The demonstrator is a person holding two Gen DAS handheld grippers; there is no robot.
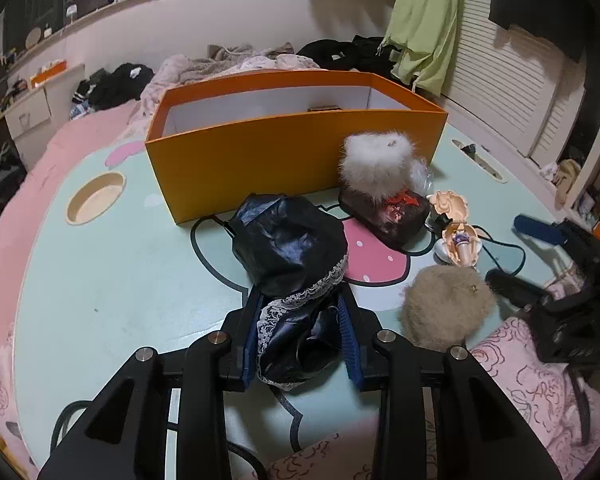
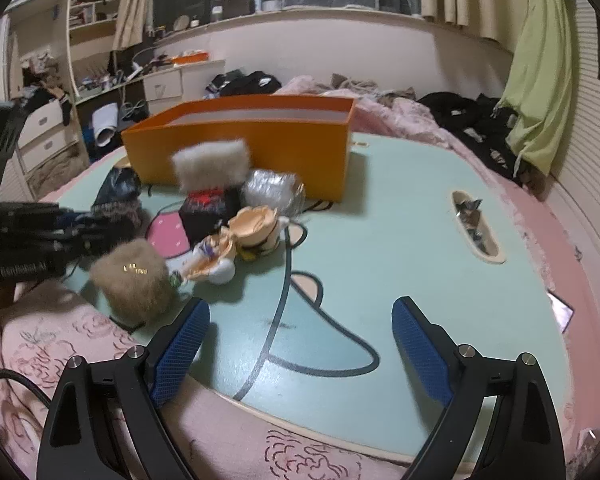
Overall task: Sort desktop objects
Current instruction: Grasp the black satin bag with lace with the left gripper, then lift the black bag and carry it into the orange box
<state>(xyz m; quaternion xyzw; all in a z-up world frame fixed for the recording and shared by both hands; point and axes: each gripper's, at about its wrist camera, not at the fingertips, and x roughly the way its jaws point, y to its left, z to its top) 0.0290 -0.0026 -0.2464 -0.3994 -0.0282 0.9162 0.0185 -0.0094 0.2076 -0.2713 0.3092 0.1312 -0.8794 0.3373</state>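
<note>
While left tongs clamp black pouch | right tongs agape, empty

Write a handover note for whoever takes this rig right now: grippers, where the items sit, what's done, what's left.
Left gripper: shut on the black lace-trimmed pouch, which is on the table.
Right gripper: open, empty, over bare table.
Orange box: at the back; one small item shows inside.
Left to sort: white fur pouch on the dark packet, tan fur pouch, figurine, clear plastic bundle.
</note>
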